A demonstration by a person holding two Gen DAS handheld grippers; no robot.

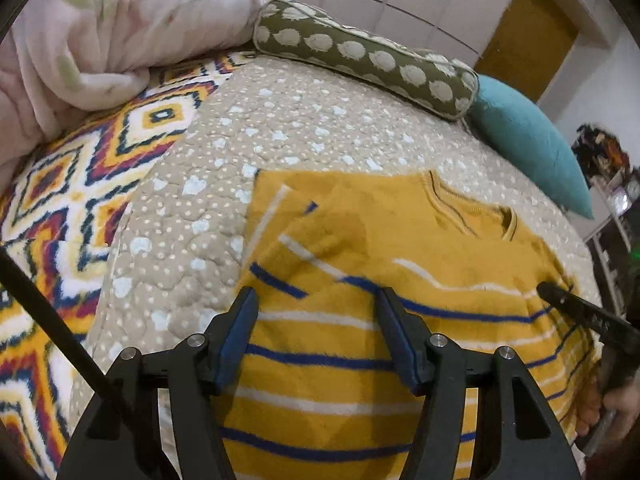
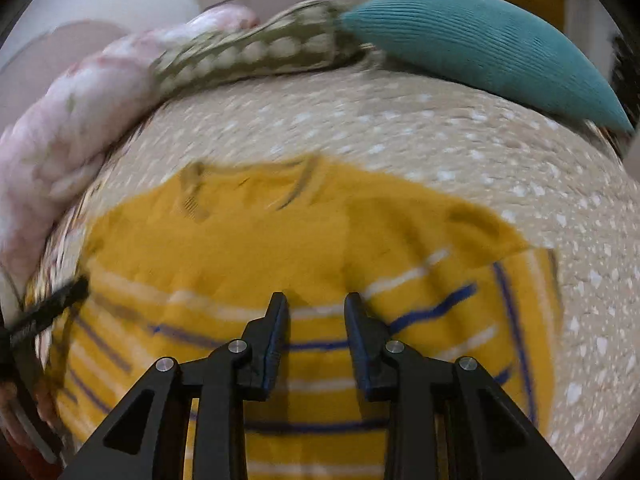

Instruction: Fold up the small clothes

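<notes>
A small yellow sweater (image 1: 360,272) with blue and white stripes lies flat on a beige dotted quilt (image 1: 280,128), its collar away from me. Both sleeves are folded in over the body. My left gripper (image 1: 316,296) is open and empty, just above the sweater's left part. My right gripper (image 2: 316,300) is open and empty over the sweater (image 2: 280,248) near its middle; its tip also shows at the right in the left wrist view (image 1: 560,296). The right wrist view is motion-blurred.
A green polka-dot bolster (image 1: 368,56) and a teal pillow (image 1: 532,140) lie at the far edge of the quilt. A pink blanket (image 1: 100,28) is bunched at far left over a patterned rug-like cover (image 1: 60,200).
</notes>
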